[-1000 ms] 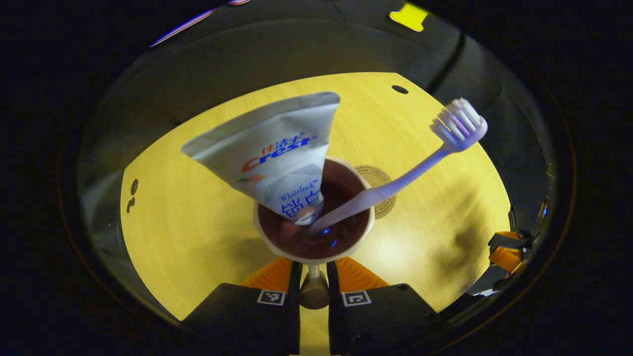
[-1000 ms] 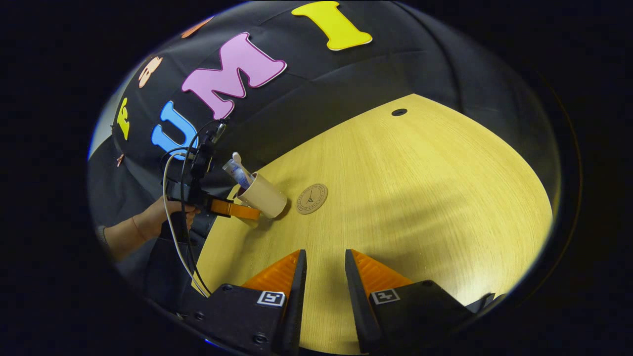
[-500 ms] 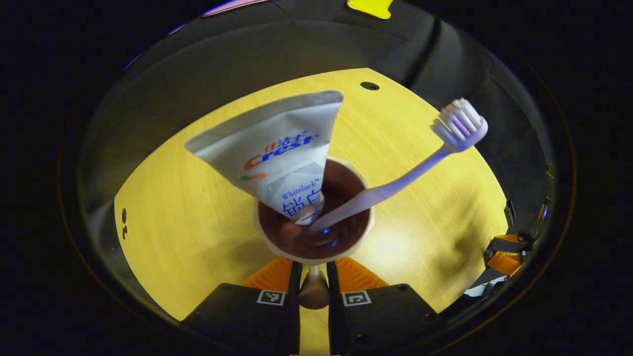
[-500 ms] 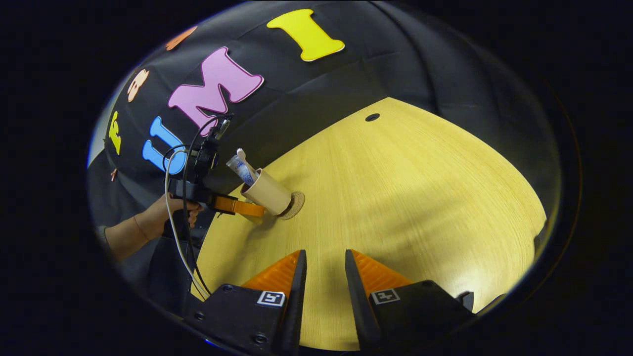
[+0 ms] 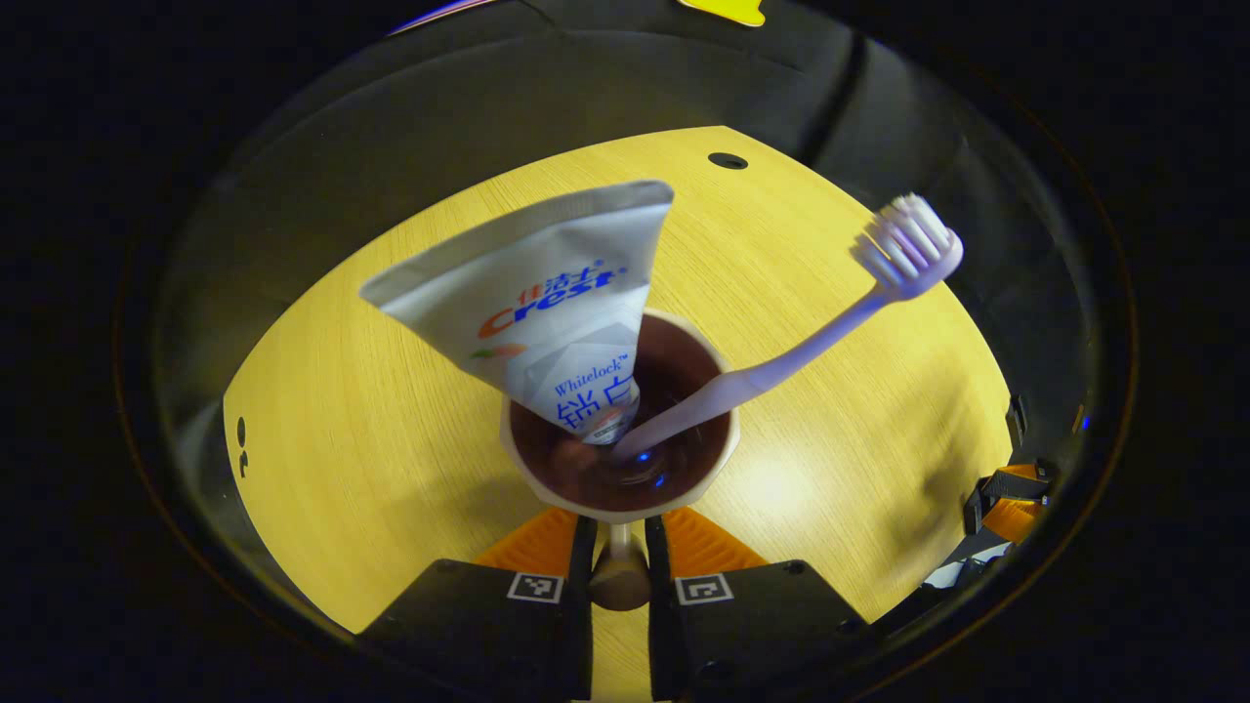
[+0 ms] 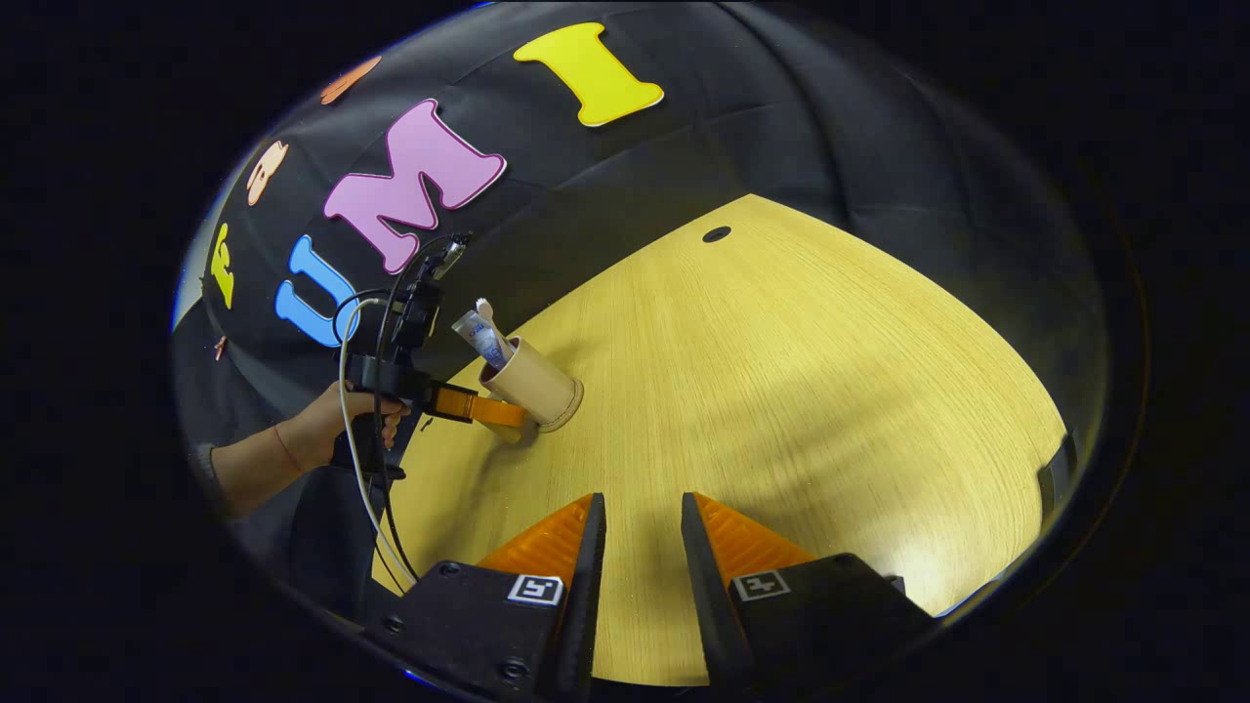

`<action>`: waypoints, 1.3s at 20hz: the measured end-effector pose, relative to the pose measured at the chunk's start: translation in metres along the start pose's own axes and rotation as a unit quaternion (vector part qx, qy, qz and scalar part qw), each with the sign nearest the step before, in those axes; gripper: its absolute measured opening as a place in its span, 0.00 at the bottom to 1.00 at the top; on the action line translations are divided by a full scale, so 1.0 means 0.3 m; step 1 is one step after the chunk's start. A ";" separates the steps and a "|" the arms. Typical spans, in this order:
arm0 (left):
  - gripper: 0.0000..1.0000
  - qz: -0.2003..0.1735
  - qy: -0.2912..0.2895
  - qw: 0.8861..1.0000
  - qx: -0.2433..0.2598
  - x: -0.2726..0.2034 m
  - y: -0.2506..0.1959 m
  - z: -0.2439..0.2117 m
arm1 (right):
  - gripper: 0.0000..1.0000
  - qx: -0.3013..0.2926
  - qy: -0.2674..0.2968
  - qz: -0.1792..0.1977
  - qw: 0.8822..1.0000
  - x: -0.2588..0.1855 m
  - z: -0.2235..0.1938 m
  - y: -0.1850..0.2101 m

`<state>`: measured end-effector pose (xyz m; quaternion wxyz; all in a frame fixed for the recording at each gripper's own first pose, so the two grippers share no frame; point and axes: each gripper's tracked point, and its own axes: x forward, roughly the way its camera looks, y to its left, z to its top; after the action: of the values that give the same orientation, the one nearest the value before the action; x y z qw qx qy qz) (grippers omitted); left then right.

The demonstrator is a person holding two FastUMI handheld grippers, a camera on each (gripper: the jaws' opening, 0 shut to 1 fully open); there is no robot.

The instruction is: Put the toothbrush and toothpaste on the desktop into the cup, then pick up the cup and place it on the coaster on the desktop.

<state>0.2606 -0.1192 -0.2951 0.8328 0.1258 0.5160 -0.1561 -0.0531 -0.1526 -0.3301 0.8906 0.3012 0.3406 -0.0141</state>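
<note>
Left tongs (image 5: 618, 547) clamped on cup (image 5: 619, 508) handle, cup standing on coaster (image 6: 567, 418) on surface (image 6: 781, 391), with paste (image 5: 547, 293) at left and brush (image 5: 781, 356) leaning right inside. Right tongs (image 6: 640, 547) narrowly parted, holding nothing, above surface.

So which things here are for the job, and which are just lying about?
For the job:
- cup, held by its handle in the left gripper
- toothpaste, in the cup
- toothbrush, in the cup
- coaster, its edge showing under the cup

Just there:
- right gripper, open and holding nothing
- table
</note>
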 end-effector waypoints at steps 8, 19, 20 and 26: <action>0.38 0.021 -0.001 1.000 0.016 -0.003 0.020 0.005 | 0.48 0.008 0.001 -0.003 1.000 0.000 0.008 -0.022; 1.00 0.027 -0.015 0.999 0.011 -0.060 0.025 -0.018 | 0.48 0.003 0.002 0.001 1.000 -0.001 0.010 -0.005; 1.00 0.022 -0.020 1.000 0.007 -0.077 0.020 -0.027 | 0.48 0.001 0.002 0.002 1.000 0.000 0.012 0.001; 1.00 0.003 -0.061 0.998 -0.026 -0.220 0.027 -0.136 | 0.48 -0.015 0.009 0.018 1.000 0.024 -0.002 0.098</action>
<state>0.2026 -0.0879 -0.2531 0.8663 0.0964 0.4675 -0.1474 -0.0411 -0.1269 -0.3193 0.8917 0.2942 0.3438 0.0095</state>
